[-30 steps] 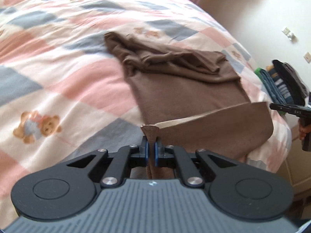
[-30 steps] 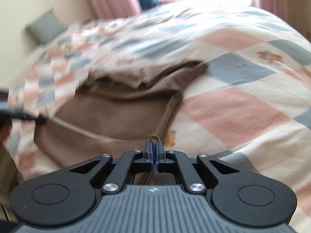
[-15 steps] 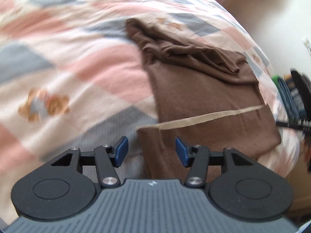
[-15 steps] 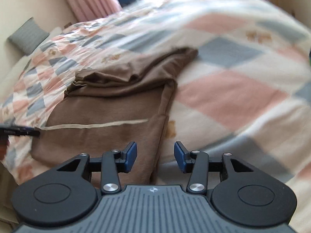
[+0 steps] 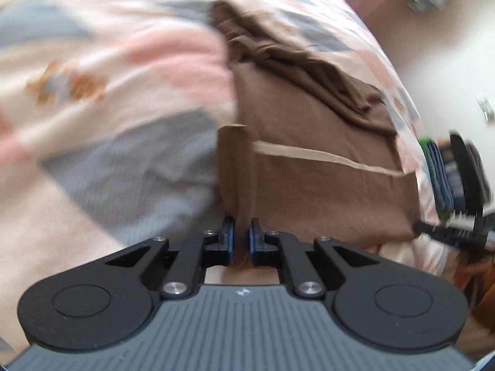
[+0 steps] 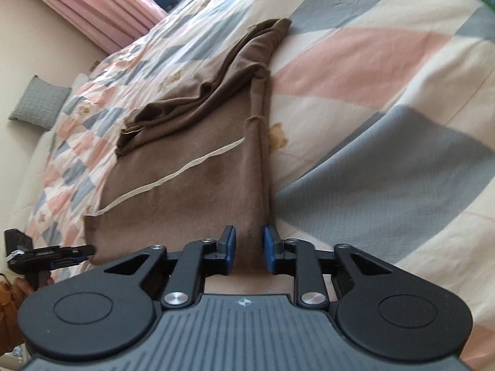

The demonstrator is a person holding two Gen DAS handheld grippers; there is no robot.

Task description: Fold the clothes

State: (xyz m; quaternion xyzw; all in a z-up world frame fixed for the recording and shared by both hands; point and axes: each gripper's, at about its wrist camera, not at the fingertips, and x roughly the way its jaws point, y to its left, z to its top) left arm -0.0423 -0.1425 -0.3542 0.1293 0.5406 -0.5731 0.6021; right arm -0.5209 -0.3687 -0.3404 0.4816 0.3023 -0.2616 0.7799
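Observation:
A brown garment [image 5: 309, 167] lies partly folded on the checked quilt, its near part turned over so a pale hem strip [image 5: 324, 156] crosses it; it also shows in the right wrist view [image 6: 198, 191]. My left gripper [image 5: 241, 239] is nearly shut around the garment's near left fold edge. My right gripper [image 6: 249, 245] has its jaws a little apart astride the garment's near right edge. The far part of the garment [image 6: 241, 61] is bunched in wrinkles.
The quilt [image 6: 386, 123] covers the bed in pink, grey and cream squares. A stack of folded clothes [image 5: 445, 170] sits at the bed's edge. Pink curtains [image 6: 92, 9] and a grey cushion [image 6: 38, 102] are at the far wall.
Both grippers let go of the garment's hem corners, leaving the fold lying flat, then dropped to its near fold edge. Their jaws have narrowed again, the left more than the right.

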